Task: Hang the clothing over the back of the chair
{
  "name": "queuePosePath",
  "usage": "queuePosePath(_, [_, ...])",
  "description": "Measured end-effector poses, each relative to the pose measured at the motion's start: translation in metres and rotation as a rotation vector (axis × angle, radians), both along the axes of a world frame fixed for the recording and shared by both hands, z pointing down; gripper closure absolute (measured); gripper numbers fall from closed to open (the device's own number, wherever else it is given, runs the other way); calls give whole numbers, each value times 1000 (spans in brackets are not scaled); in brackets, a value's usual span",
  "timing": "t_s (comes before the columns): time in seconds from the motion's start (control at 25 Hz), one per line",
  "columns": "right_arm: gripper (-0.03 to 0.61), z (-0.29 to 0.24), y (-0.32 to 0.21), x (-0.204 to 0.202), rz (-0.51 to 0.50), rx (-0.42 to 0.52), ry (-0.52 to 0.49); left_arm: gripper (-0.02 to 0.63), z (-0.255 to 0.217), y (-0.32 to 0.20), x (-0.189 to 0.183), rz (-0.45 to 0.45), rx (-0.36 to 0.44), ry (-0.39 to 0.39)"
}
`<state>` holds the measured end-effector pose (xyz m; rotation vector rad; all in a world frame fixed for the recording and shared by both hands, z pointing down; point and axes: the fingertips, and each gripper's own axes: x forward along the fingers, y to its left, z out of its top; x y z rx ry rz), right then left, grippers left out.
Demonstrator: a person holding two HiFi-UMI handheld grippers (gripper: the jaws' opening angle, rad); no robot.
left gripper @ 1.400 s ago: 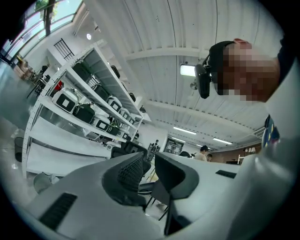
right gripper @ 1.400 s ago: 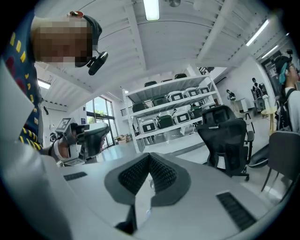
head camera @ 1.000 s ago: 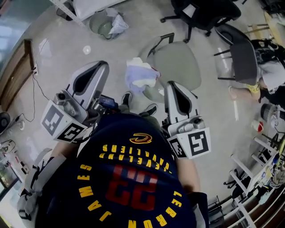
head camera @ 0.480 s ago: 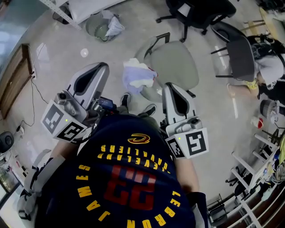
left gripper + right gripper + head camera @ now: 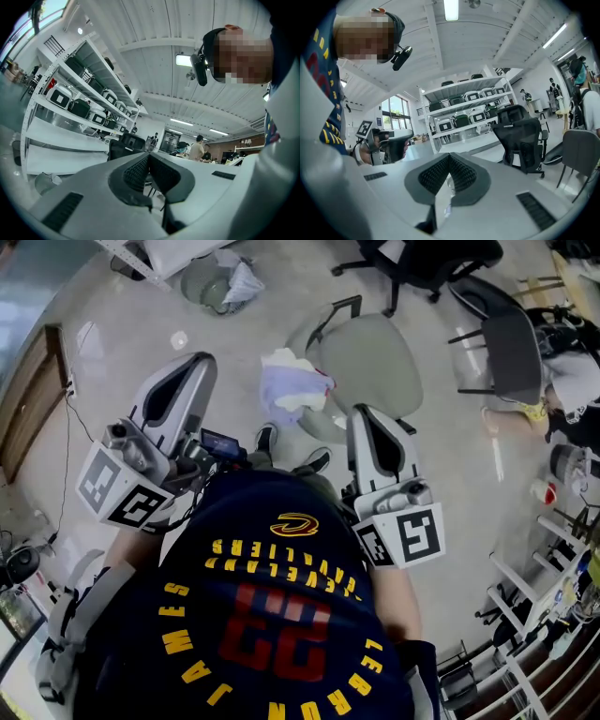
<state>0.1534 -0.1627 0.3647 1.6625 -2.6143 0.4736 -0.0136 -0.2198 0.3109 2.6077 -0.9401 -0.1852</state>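
Observation:
A pale lavender and white piece of clothing (image 5: 292,390) lies bunched on the left edge of a grey-green office chair (image 5: 366,362) on the floor ahead of me. Both grippers are held level in front of my chest, short of the chair. My left gripper (image 5: 187,371) is to the left of the clothing, its pads (image 5: 140,169) pressed together with nothing between them. My right gripper (image 5: 364,420) is just below the chair seat, shut and holding nothing. In the right gripper view the left gripper (image 5: 389,143) shows at the left. The clothing is hidden in both gripper views.
A black office chair (image 5: 422,263) and a dark folding chair (image 5: 511,348) stand beyond the grey-green one. A seated person (image 5: 572,390) is at the right. A bin (image 5: 220,282) stands at the back, a wooden cabinet (image 5: 33,399) at the left, white shelving (image 5: 70,108) behind.
The head view has shifted a little. Both grippers stay shut, and the clothing still lies on the chair.

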Motion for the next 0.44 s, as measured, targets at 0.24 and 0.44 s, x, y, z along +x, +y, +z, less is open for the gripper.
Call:
queuePosePath(0.24, [571,-2,2,-1,1,2,2,611,1,2,1,10,-4,1])
queuePosePath(0.44, [571,-4,1,1,3,-4,0,611,-2,1,4,13,-10,-1])
